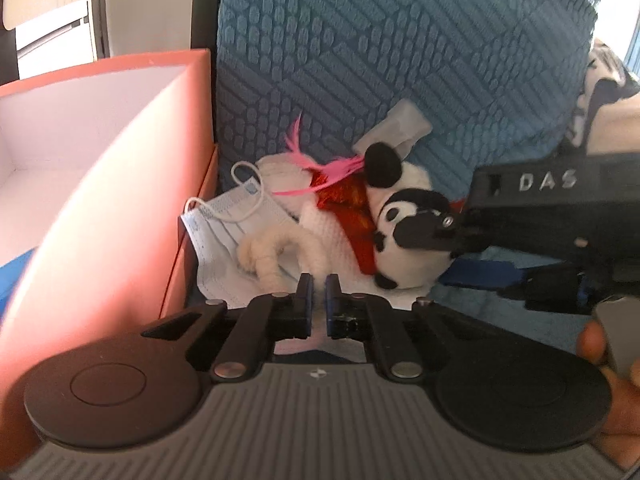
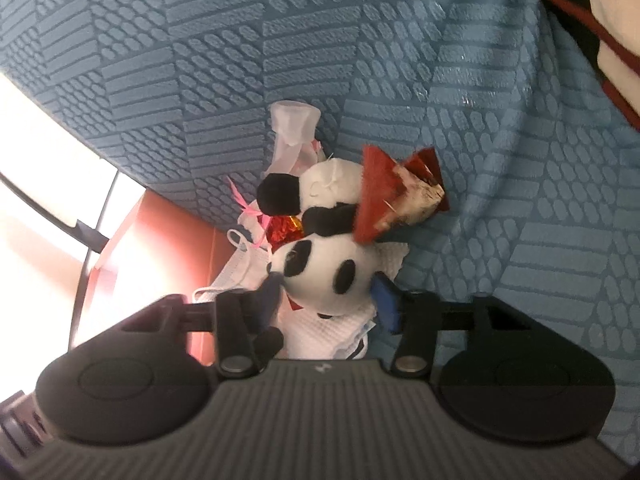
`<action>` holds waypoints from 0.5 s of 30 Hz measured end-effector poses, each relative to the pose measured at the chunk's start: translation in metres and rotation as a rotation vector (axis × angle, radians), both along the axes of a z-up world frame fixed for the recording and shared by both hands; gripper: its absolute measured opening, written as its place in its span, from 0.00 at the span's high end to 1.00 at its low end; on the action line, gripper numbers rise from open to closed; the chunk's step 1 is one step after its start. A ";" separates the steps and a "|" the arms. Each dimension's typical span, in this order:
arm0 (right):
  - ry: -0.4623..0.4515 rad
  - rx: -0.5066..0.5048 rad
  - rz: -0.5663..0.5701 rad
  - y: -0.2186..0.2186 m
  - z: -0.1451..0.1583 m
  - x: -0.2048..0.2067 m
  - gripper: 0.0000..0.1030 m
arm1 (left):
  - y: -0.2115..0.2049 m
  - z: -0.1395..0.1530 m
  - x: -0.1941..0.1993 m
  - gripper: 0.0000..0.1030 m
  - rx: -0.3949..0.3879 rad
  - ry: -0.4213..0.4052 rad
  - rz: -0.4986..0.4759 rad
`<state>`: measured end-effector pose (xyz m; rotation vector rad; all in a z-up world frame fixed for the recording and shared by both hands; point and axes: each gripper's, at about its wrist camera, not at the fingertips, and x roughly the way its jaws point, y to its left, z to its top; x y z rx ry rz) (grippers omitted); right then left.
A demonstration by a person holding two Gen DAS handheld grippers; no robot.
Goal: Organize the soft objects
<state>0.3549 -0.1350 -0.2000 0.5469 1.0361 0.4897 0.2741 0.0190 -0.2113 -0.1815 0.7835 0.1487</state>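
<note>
While the left claw (image 1: 319, 292) stands with its jaws nearly pressed together, only a thin slit between the blue pads, it pinches what looks like the end of a fuzzy white cord (image 1: 280, 254). That cord loops across the face mask (image 1: 232, 236) at the near edge of the pile, though whether the pads truly bite it is hard to tell from the left wrist view. If they have caught only a few fibres, a lift would likely let the cord slide out; if they have also nipped the mask beneath, both would come up tangled.

The right claw (image 2: 326, 292) is half spread around the head of the panda plush (image 2: 320, 268), one pad at each cheek. In the right wrist view the pads seem to touch the fur, but I cannot tell whether they press. A round, soft head gives poor purchase, so the plush could squirt forward out of a closing grip.

The pile lies on the blue patterned cover (image 2: 480, 160), just beside the orange box (image 1: 120, 200), whose white inside is open. The pink feathers (image 1: 320, 164), red foil piece (image 1: 356, 208) and white knit item (image 1: 280, 172) lie against the panda, so pulling either piece may drag its neighbours. The two claws work close together and could knock each other.
</note>
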 end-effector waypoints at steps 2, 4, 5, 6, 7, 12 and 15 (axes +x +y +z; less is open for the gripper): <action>-0.005 0.001 -0.001 -0.001 0.003 0.001 0.53 | 0.000 0.007 -0.004 0.93 -0.014 -0.014 -0.002; -0.022 -0.008 0.000 -0.002 0.007 -0.003 0.54 | 0.001 0.013 -0.009 0.93 -0.032 -0.024 -0.006; -0.032 -0.012 -0.004 -0.003 0.009 -0.005 0.55 | 0.001 0.016 -0.013 0.93 -0.041 -0.029 -0.010; -0.040 -0.014 -0.008 -0.006 0.012 -0.007 0.55 | 0.001 0.019 -0.015 0.93 -0.045 -0.035 -0.013; -0.049 -0.012 -0.010 -0.007 0.016 -0.011 0.56 | 0.001 0.022 -0.019 0.93 -0.047 -0.040 -0.018; -0.086 -0.042 -0.010 -0.013 0.028 -0.029 0.57 | 0.004 0.033 -0.036 0.93 -0.091 -0.055 -0.022; -0.103 -0.062 -0.011 -0.019 0.035 -0.043 0.57 | 0.007 0.038 -0.045 0.93 -0.123 -0.058 -0.024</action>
